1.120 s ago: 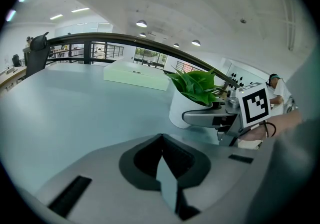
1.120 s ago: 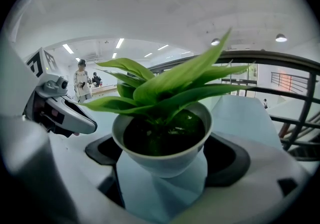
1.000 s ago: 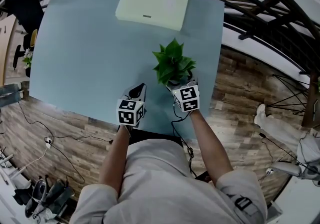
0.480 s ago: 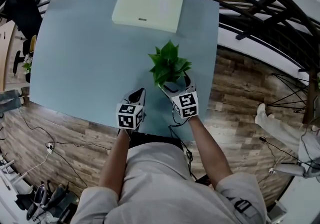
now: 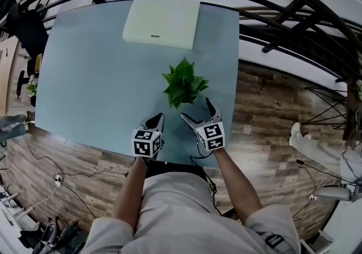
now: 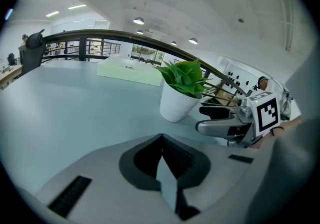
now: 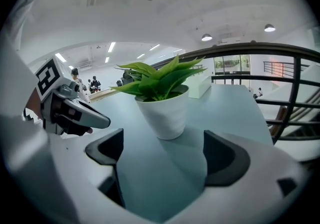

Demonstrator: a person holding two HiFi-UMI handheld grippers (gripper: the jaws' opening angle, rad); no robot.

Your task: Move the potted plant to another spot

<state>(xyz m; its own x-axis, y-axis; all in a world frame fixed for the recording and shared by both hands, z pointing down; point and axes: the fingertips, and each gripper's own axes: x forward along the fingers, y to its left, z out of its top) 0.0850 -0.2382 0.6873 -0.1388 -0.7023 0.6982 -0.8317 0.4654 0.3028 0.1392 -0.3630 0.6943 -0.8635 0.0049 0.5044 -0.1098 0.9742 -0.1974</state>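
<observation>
Release step, by the looks of it, and pretty much done. Got the potted plant (image 5: pixel 184 82) standing upright on the counter (image 5: pixel 96 66), near its right-hand edge, a bit short of the flat box (image 5: pixel 161 22). Right gripper (image 5: pixel 196 109) just behind the pot, spread wide, not touching, nothing held. Left gripper (image 5: pixel 157 118) pinched together on nothing, parked alongside. Next up, probably just pulling straight back, low and steady, minding the leaves. Versus half a second ago: no more right gripper hugging the pot, backed off toward the body now, plant left on its own.
</observation>
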